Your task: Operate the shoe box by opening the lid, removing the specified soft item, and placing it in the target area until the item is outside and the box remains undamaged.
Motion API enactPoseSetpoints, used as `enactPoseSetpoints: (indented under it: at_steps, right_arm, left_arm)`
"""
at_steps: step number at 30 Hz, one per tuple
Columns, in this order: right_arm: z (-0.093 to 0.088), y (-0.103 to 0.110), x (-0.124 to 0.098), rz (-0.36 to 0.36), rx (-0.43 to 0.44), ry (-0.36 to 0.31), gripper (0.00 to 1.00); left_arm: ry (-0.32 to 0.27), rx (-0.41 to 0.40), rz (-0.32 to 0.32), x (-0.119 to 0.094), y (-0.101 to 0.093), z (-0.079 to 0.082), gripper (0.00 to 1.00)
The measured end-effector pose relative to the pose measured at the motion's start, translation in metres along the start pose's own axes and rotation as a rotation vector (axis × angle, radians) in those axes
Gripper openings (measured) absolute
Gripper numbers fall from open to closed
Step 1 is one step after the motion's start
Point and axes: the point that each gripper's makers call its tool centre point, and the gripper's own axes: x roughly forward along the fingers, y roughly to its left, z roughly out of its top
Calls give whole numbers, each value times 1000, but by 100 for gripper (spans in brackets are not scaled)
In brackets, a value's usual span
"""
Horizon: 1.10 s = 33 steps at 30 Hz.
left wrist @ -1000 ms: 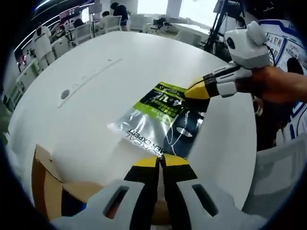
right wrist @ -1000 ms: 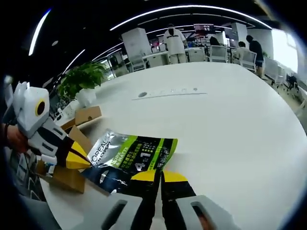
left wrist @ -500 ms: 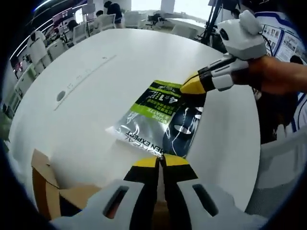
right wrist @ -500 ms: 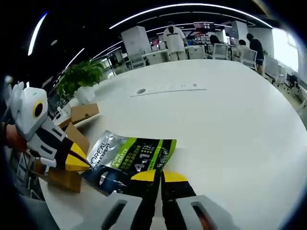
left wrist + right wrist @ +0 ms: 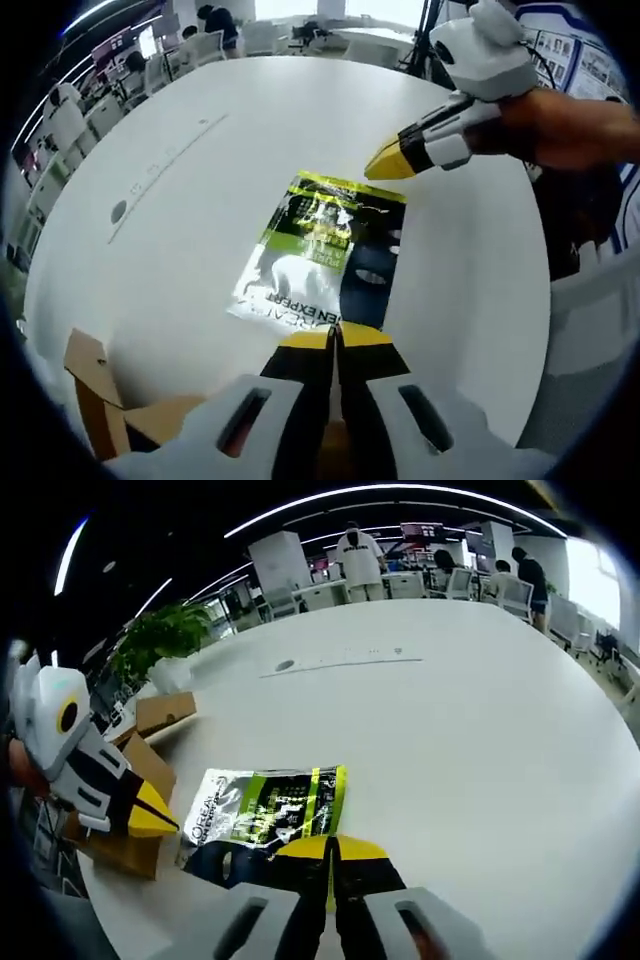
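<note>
A soft foil packet [image 5: 322, 255], silver, green and dark blue, lies flat on the white table [image 5: 180, 230]. In the left gripper view, my left gripper [image 5: 335, 338] is shut, with its yellow tips at the packet's near edge. My right gripper [image 5: 383, 166] comes in from the upper right, shut, its tip just off the packet's far corner. In the right gripper view, the packet [image 5: 268, 805] lies just beyond my shut right gripper [image 5: 330, 848]. The left gripper [image 5: 152, 815] is by the packet's left edge. The open cardboard shoe box [image 5: 140, 780] stands behind the left gripper.
Cardboard box flaps [image 5: 92, 400] show at the lower left of the left gripper view. A loose cardboard piece [image 5: 165, 712] and a potted plant [image 5: 160, 640] sit at the table's far left. A cable slot [image 5: 340, 662] runs across the table. People and chairs are far behind.
The packet has gone from held up between both grippers to lying flat on the table. The right gripper has let go of its corner and drawn back.
</note>
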Motion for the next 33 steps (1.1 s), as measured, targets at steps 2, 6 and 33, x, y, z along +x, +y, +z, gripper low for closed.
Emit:
enactPoseSetpoints:
  at_steps: [2,6,33]
  right_arm:
    - [0,-1,1,-3,-1,0,0]
    - [-1,3,-1,-1,3,2,0]
    - [25,35,-53,35,188,-144,6]
  left_arm:
    - [0,0,0,0,0,0,0]
    - [-3,-17,-3,-1,1,1,0]
    - [-163,-179,3,-50,-4,25,4]
